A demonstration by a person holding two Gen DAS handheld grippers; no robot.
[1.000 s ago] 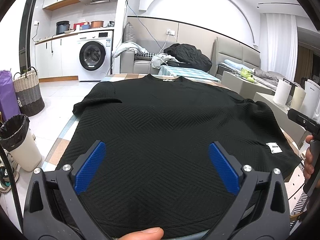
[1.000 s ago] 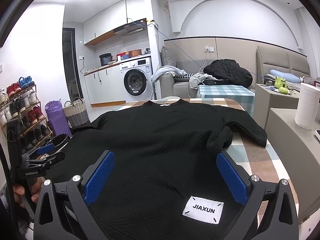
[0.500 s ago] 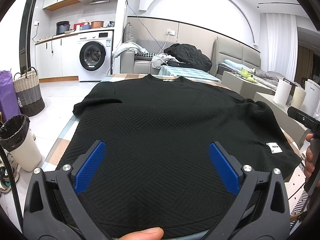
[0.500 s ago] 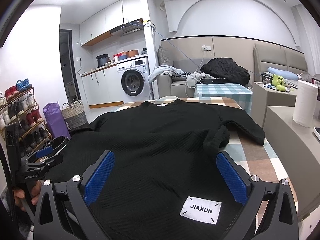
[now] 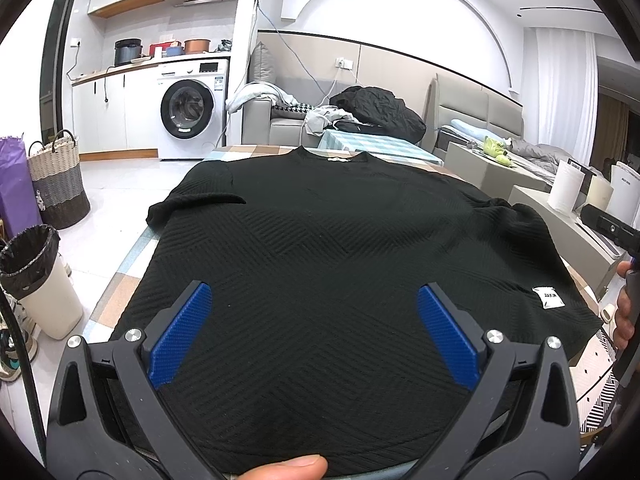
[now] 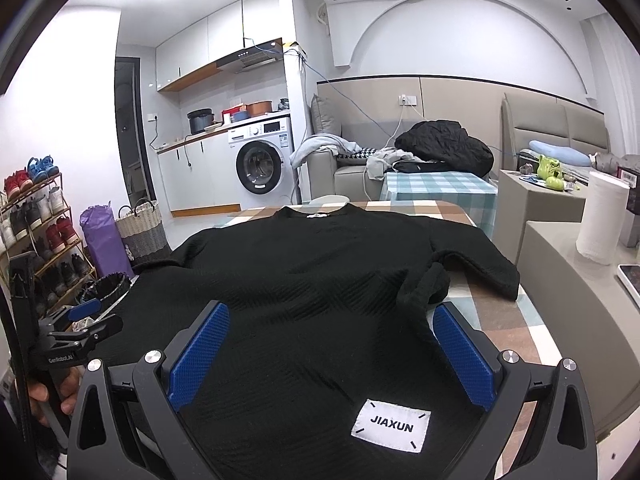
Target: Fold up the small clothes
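A black knit short-sleeved top (image 5: 320, 248) lies spread flat on the table, collar at the far end. It also fills the right wrist view (image 6: 312, 292), with a white JIAXUN label (image 6: 391, 425) near its hem. Its right sleeve (image 6: 472, 268) is partly bunched. My left gripper (image 5: 314, 332) is open and empty above the hem's left part. My right gripper (image 6: 328, 348) is open and empty above the hem's right part by the label. The left gripper also shows in the right wrist view (image 6: 86, 320).
The table (image 6: 500, 320) has a checked cloth. A bin (image 5: 38, 280) and a basket (image 5: 60, 184) stand on the floor at left. A low counter with a paper roll (image 6: 600, 216) is at right. A sofa with clothes (image 5: 360, 116) is behind.
The right wrist view has tilted up and drawn back slightly over the hem. The left gripper has not moved. Both stay open.
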